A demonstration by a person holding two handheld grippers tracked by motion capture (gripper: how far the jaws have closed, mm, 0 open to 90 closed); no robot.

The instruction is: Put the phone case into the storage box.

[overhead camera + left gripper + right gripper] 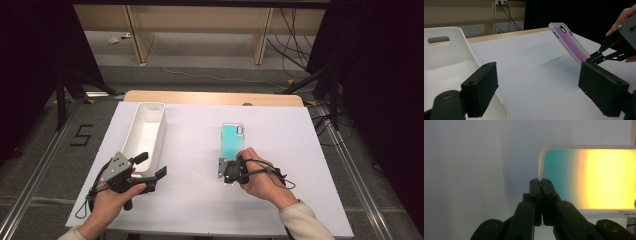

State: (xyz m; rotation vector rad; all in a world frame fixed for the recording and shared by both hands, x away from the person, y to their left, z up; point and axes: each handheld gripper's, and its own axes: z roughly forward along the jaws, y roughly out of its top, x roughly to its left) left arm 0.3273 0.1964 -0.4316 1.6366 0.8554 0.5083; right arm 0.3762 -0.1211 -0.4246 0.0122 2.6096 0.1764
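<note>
My desk (200,200) carries a tray (145,132) on its left half, running lengthwise away from me. The phone case (232,140) is right of the tray, well apart from it, near the middle of the desk, with its near end lifted off the surface and its far end tilted away from me. My right claw (231,169) sits at that near end, pinched onto the case's edge, between me and the case. My left claw (150,167) is at the near end of the tray, just over its rim, jaws standing wide with nothing between them. Behind the desk lies the floor, with cables (295,45) at the far right.
</note>
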